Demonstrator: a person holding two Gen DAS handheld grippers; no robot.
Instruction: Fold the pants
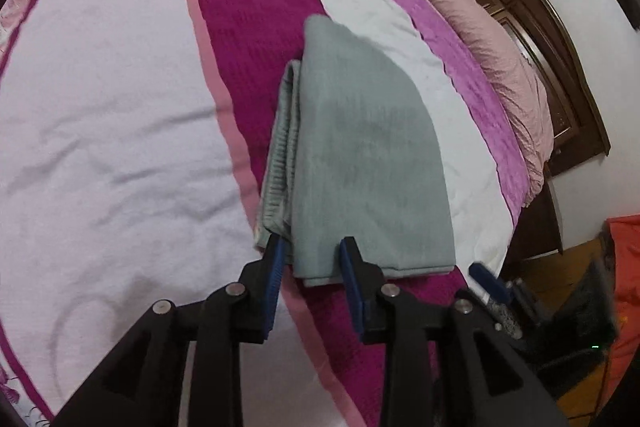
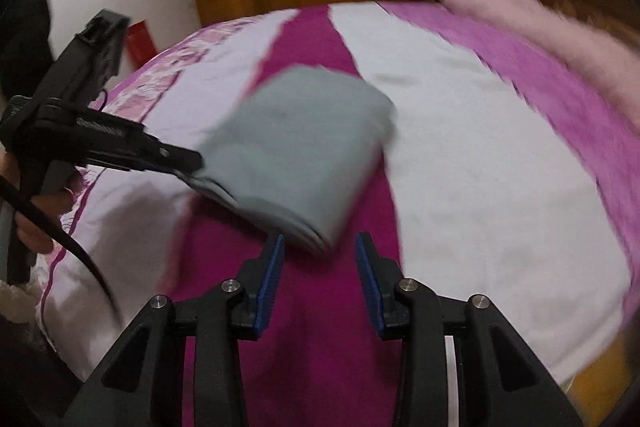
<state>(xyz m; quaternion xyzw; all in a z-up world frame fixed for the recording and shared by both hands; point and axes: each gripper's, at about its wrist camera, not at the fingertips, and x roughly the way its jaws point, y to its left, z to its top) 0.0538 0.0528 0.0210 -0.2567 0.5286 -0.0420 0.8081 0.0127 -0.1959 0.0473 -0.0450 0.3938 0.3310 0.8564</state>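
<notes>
1. Closest to me in the left wrist view, my left gripper (image 1: 312, 253) has its jaws apart, straddling the near corner of the pants (image 1: 360, 167); one blue pad touches the ribbed waistband side, but I see no pinch, and the right wrist view shows this tool meeting the bundle's edge without settling whether it grips

2. My right gripper (image 2: 320, 247) also stands with jaws spread and nothing between them, hovering just short of the bundle's near corner; that view is smeared by motion, so I trust it less

3. The grey pants lie on the bedspread (image 1: 120, 107), across its dark magenta band and onto the white band beside it, stacked in several layers with edges roughly matched

4. I judge the folding nearly or fully done: the garment is a compact packet, no loose leg trails out, and what may be left is a small squaring of the near edge or simply letting go

5. In the left wrist view, the packet's long axis runs away from my left gripper toward the far side of the bed, ribbed waistband along its left edge

6. Farther off, a pink pillow (image 1: 460, 7) lies against the dark wooden headboard (image 1: 560, 67), well apart from the pants
</notes>
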